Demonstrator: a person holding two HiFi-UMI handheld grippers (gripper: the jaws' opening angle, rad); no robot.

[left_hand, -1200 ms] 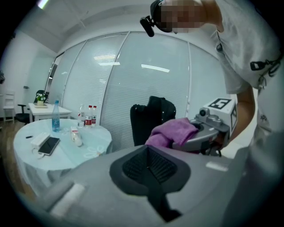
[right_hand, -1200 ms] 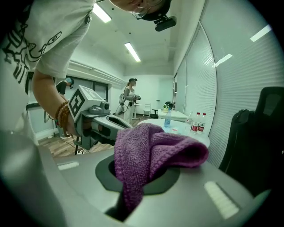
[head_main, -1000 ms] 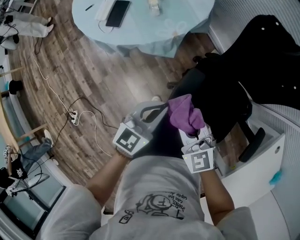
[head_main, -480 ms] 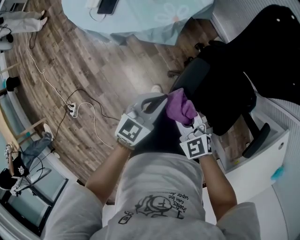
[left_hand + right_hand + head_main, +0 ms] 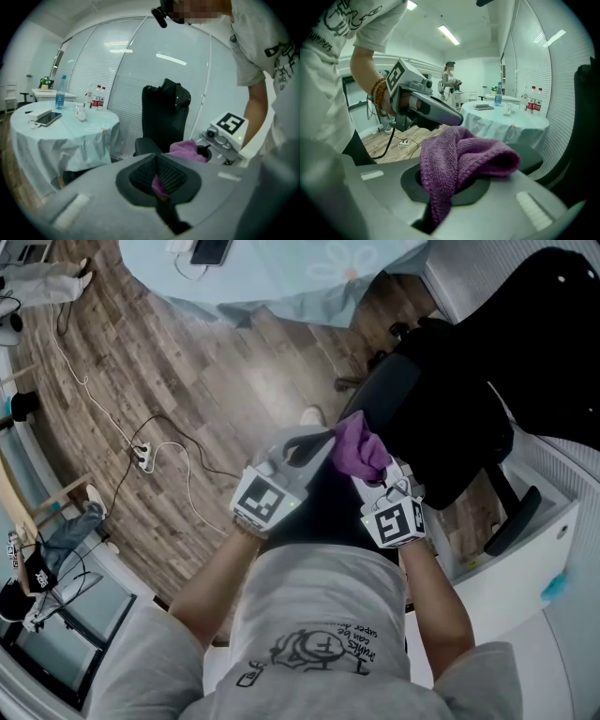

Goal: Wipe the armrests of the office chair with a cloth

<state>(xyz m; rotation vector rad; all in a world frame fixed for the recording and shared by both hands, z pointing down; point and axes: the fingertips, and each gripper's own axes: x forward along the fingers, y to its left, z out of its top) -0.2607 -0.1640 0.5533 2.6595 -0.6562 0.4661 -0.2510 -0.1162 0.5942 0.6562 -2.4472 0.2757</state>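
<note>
A purple knitted cloth (image 5: 357, 450) hangs bunched between my two grippers, in front of my body. My right gripper (image 5: 373, 472) is shut on it; in the right gripper view the cloth (image 5: 457, 161) spills out over the jaws. My left gripper (image 5: 319, 448) meets the cloth from the left, with a fold of purple cloth (image 5: 160, 182) pinched between its ribbed pads. The black office chair (image 5: 469, 371) stands just beyond, to the right, one armrest (image 5: 511, 521) sticking out near the white cabinet. Neither gripper touches the chair.
A round table with a pale blue cover (image 5: 281, 282) stands ahead, with a phone and bottles (image 5: 60, 93) on it. A power strip and cables (image 5: 145, 460) lie on the wood floor at the left. A white cabinet (image 5: 525, 577) flanks the chair. A person (image 5: 450, 79) stands far back.
The two grippers have drawn closer together and the cloth is bunched tighter between them. The left gripper's tip now reaches the cloth.
</note>
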